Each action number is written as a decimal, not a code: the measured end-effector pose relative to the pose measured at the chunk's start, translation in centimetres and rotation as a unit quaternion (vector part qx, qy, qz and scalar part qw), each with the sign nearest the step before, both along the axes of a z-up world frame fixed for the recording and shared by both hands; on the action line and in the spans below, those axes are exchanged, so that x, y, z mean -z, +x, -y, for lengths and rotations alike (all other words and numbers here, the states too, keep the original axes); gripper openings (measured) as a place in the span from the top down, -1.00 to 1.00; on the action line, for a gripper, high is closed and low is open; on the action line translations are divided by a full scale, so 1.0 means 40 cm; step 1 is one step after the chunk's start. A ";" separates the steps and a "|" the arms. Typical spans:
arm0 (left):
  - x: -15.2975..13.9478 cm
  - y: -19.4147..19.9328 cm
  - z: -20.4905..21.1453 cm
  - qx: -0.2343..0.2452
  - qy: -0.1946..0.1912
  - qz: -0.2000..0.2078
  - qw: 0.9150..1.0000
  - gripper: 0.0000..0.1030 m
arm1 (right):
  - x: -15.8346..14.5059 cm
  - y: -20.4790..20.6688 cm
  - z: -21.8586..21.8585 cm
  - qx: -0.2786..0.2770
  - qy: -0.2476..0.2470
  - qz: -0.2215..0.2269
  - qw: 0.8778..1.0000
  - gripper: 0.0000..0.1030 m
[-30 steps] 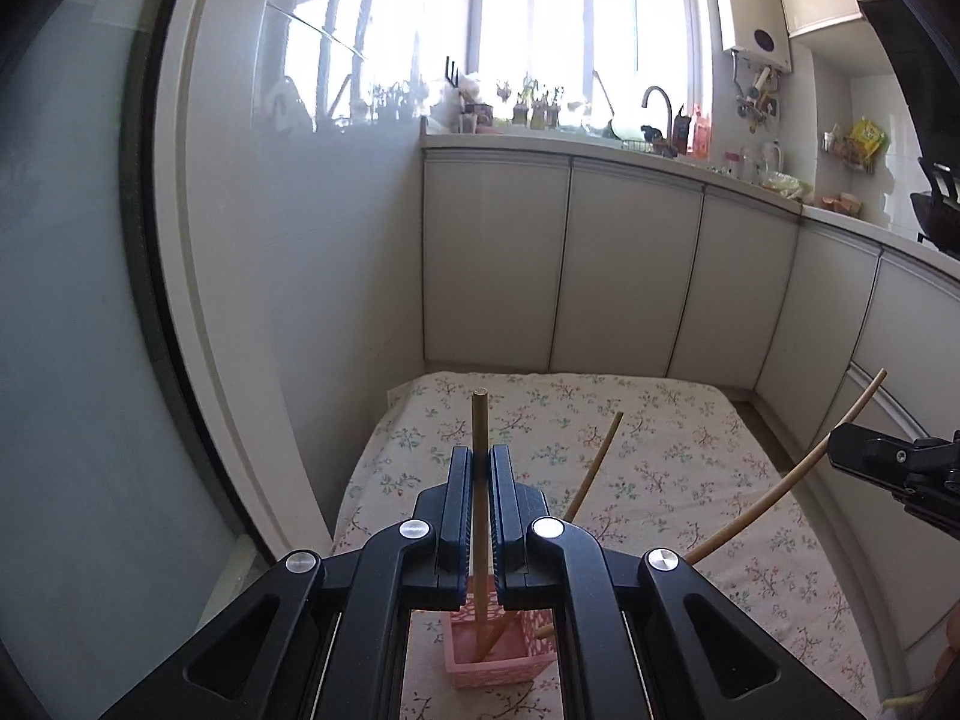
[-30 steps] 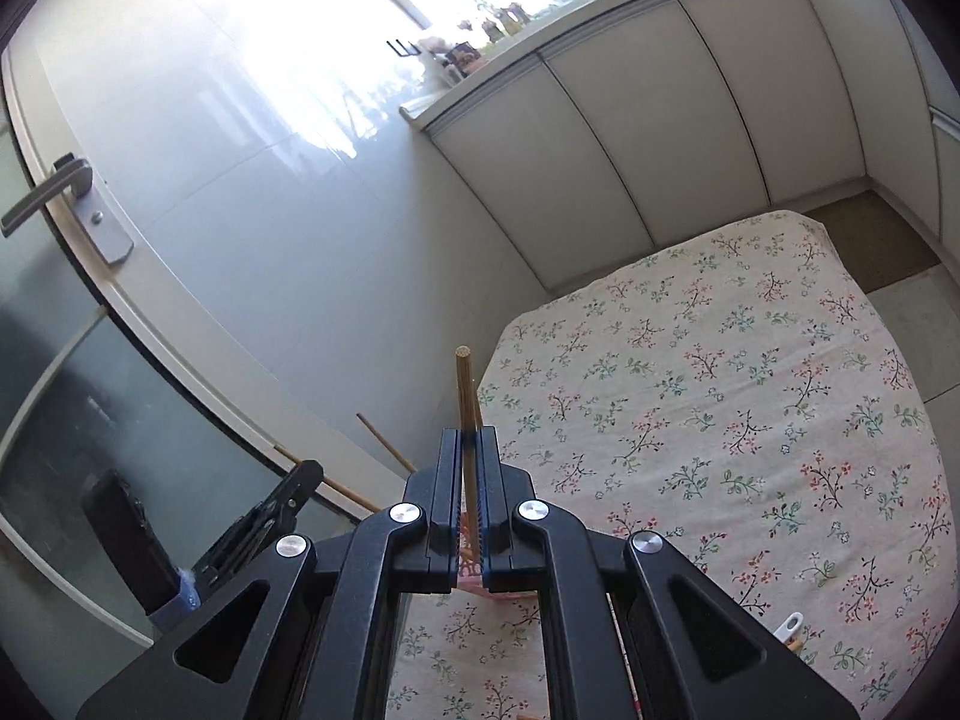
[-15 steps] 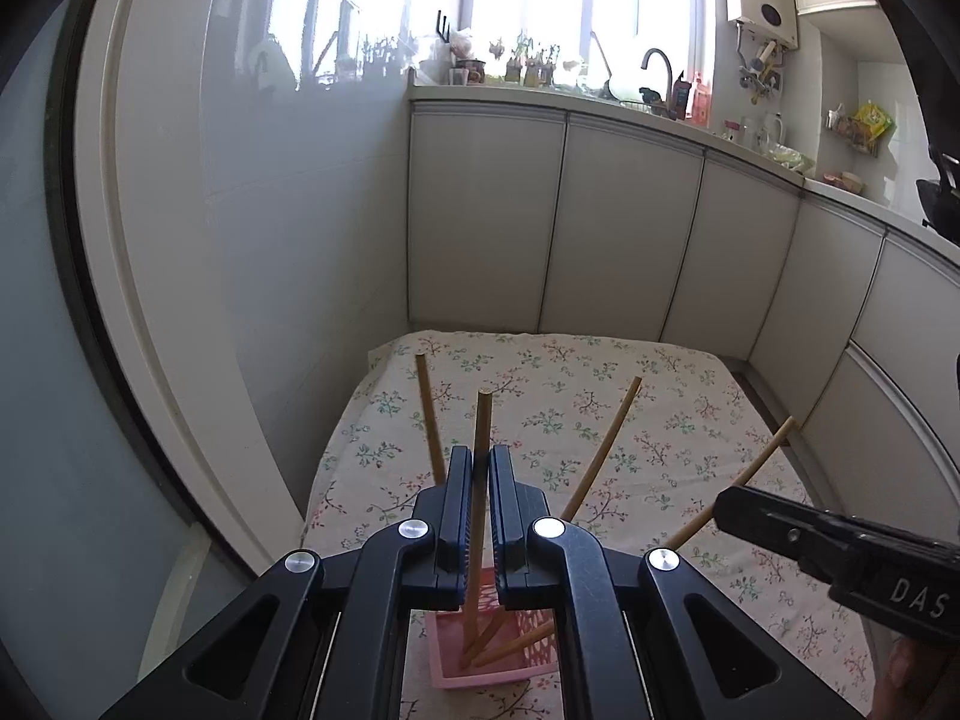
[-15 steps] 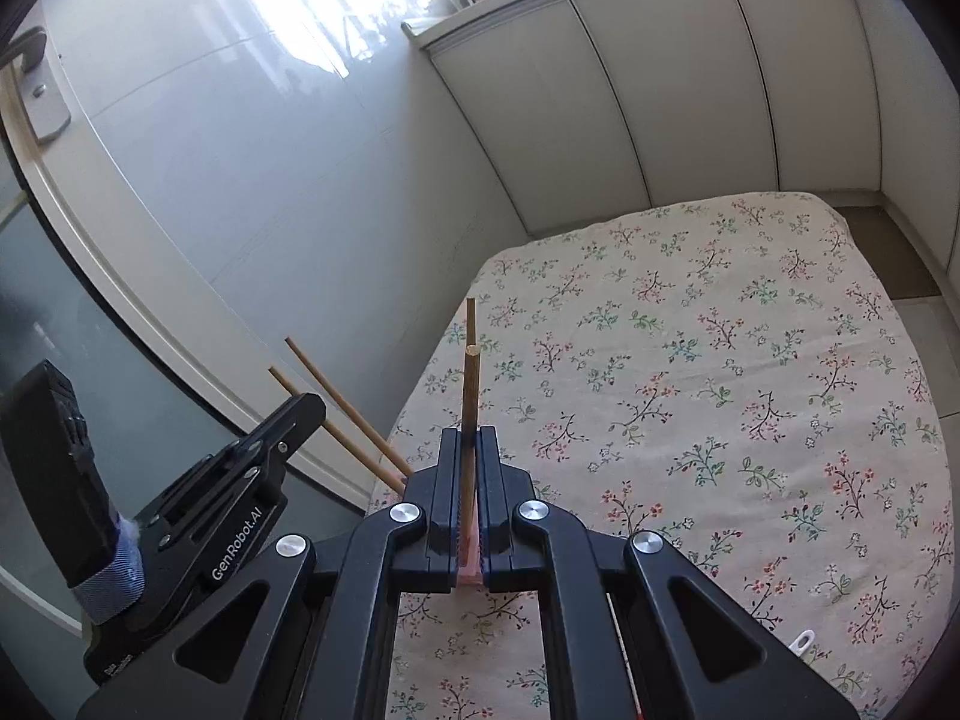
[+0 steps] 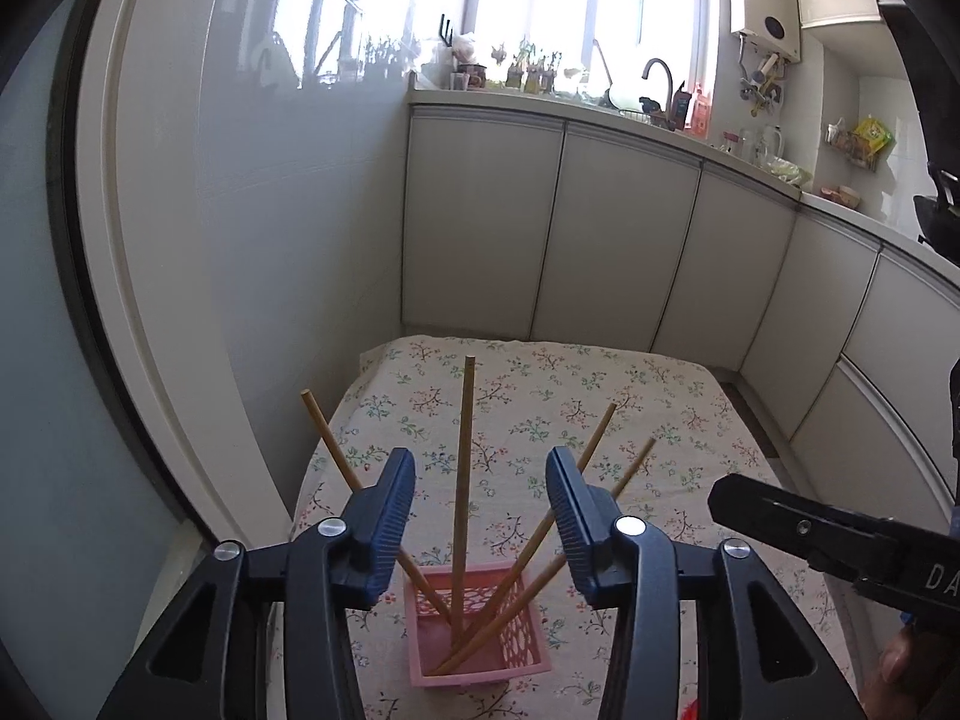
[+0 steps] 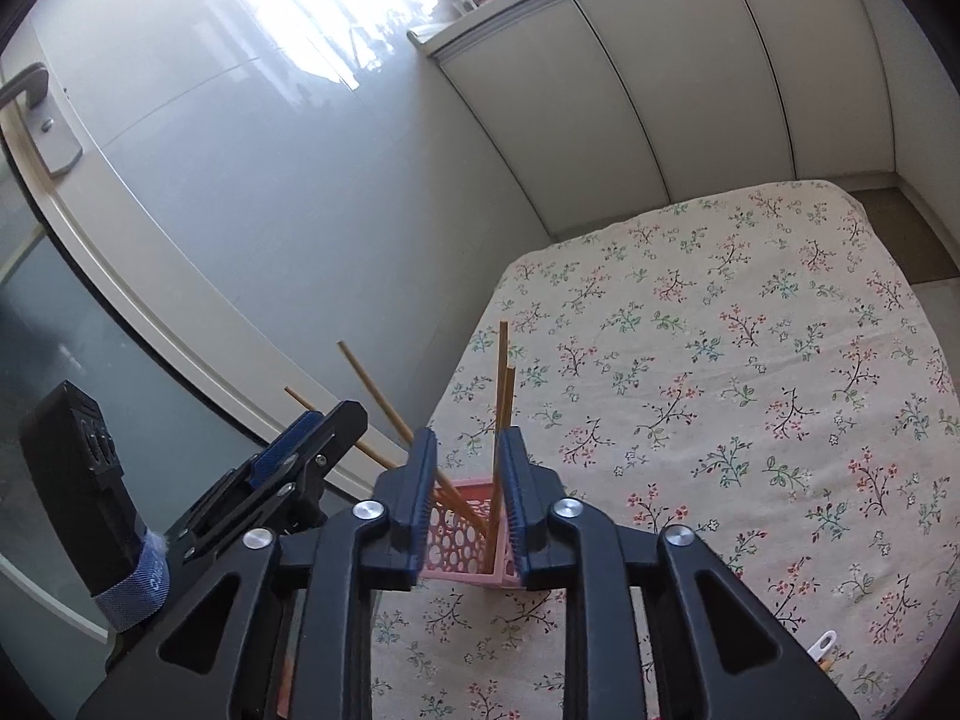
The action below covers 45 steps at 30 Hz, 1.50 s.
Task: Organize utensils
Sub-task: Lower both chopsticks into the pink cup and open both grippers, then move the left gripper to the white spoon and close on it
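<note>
A pink perforated basket (image 5: 480,654) stands on the floral tablecloth (image 5: 660,420) and holds several wooden chopsticks (image 5: 462,480), which lean apart. My left gripper (image 5: 480,468) is open above the basket, with one upright chopstick between its jaws, untouched. My right gripper (image 6: 465,450) is open just above the basket (image 6: 462,540), with chopsticks (image 6: 501,408) standing between its jaws. The right gripper also shows at the right of the left wrist view (image 5: 840,546), and the left gripper at the left of the right wrist view (image 6: 300,450).
White cabinet doors (image 5: 600,228) and a glossy wall (image 5: 270,210) border the table at the back and left. A door with a handle (image 6: 36,114) stands at the left. A small white item (image 6: 822,648) lies near the table's front right edge.
Both grippers have opened and let go of their chopsticks, which now stand in the pink basket. The left gripper's jaws have spread wide.
</note>
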<state>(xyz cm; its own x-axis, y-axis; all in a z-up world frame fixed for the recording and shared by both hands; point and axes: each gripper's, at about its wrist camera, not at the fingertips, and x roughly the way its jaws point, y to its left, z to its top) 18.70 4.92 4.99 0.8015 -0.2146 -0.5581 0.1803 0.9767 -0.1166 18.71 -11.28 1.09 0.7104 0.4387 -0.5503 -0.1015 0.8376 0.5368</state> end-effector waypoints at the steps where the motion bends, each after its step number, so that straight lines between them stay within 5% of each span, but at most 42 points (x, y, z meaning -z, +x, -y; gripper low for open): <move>1: -0.005 -0.008 0.002 0.001 0.001 0.000 1.000 -0.04 | -0.007 -0.010 0.010 0.002 0.000 0.002 1.000 0.35; 11: -0.014 -0.098 0.030 0.021 0.024 -0.021 0.999 -0.69 | -0.015 -0.123 0.129 0.023 -0.025 -0.038 0.999 -0.07; 17: 0.036 -0.145 0.076 0.052 0.036 -0.081 0.995 -0.80 | 0.040 -0.192 0.204 0.032 -0.048 -0.098 0.993 -0.25; 27: 0.165 -0.180 0.166 0.114 0.070 -0.194 0.972 -0.81 | 0.131 -0.276 0.303 0.050 -0.075 -0.181 0.979 -0.30; 32: 0.238 -0.186 0.233 0.159 0.057 -0.253 0.953 -0.81 | 0.183 -0.289 0.350 0.066 -0.069 -0.223 0.970 -0.31; 37: 0.293 -0.194 0.308 0.201 0.056 -0.288 0.935 -0.66 | 0.236 -0.297 0.381 0.071 -0.061 -0.261 0.961 -0.31; 45: 0.351 -0.182 0.415 0.250 0.088 -0.316 0.911 0.15 | 0.290 -0.301 0.422 0.082 -0.038 -0.294 0.952 -0.31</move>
<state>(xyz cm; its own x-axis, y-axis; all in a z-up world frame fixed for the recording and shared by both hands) 11.43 -11.68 -9.04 0.1348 -0.3280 -0.9350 0.5597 0.8039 -0.2013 6.65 -28.17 -10.51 0.3258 0.2910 -0.8995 0.3325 0.8554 0.3972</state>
